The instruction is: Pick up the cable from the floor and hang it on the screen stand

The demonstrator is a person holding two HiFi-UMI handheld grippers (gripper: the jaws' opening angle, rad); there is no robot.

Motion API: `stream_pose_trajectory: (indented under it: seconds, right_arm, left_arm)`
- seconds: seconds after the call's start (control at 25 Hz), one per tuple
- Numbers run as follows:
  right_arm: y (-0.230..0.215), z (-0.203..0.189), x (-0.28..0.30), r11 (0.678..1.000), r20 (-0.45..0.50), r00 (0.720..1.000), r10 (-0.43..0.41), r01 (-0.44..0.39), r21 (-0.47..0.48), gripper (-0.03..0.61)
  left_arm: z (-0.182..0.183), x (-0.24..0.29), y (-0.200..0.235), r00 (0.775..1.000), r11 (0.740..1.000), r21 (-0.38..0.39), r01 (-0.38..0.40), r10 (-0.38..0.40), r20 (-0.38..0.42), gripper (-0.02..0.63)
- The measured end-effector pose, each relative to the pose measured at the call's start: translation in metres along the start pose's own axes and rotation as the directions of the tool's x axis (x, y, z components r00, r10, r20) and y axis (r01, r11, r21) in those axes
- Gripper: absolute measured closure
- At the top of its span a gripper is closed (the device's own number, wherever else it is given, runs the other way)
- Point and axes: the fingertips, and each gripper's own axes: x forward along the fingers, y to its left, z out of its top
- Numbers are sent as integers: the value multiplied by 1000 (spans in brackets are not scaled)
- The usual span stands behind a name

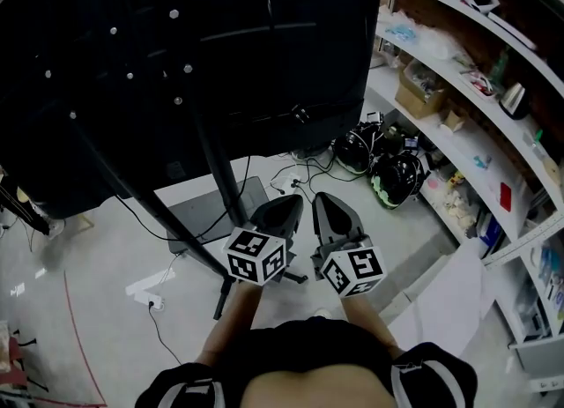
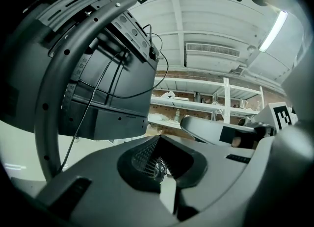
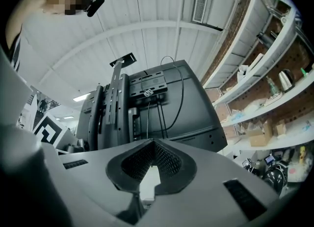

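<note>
The big black screen (image 1: 203, 36) shows its back on a stand with a black pole (image 1: 217, 161) and a flat base (image 1: 207, 217). A thin black cable (image 3: 182, 89) loops over the mounting bracket on the screen's back and hangs down; it also shows in the left gripper view (image 2: 165, 72). More cables (image 1: 293, 178) lie on the floor by the base. My left gripper (image 1: 294, 200) (image 2: 159, 136) and right gripper (image 1: 321, 196) (image 3: 154, 142) are side by side close to my body, pointing at the stand. Both are shut with no cable between the jaws.
Two helmets (image 1: 381, 165) lie on the floor below white shelves (image 1: 458, 124) full of boxes and small items on the right. A white power strip (image 1: 146, 290) with its lead lies on the floor at the left. A slanted stand leg (image 1: 132, 188) crosses in front of me.
</note>
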Motion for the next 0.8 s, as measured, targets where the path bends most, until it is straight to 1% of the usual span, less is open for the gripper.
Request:
stream_pose_trajectory:
  seconds: [0.24, 0.4, 0.52, 0.8]
  right_arm:
    - [6, -3, -6, 1000, -11, 1000, -5, 5, -1, 555]
    - [10, -5, -10, 1000, -14, 1000, -8, 9, 20, 555]
    - [16, -5, -13, 1000, -15, 1000, -7, 8, 16, 555]
    - [27, -16, -17, 999, -45, 999, -30, 32, 39, 555]
  left_arm:
    - [-7, -7, -4, 1000, 1000, -10, 6, -6, -11, 611]
    - [-7, -14, -4, 1000, 1000, -16, 6, -6, -7, 611]
    - [-7, -20, -3, 1000, 1000, -20, 9, -9, -8, 611]
    - [-14, -36, -3, 999, 1000, -12, 23, -24, -37, 611]
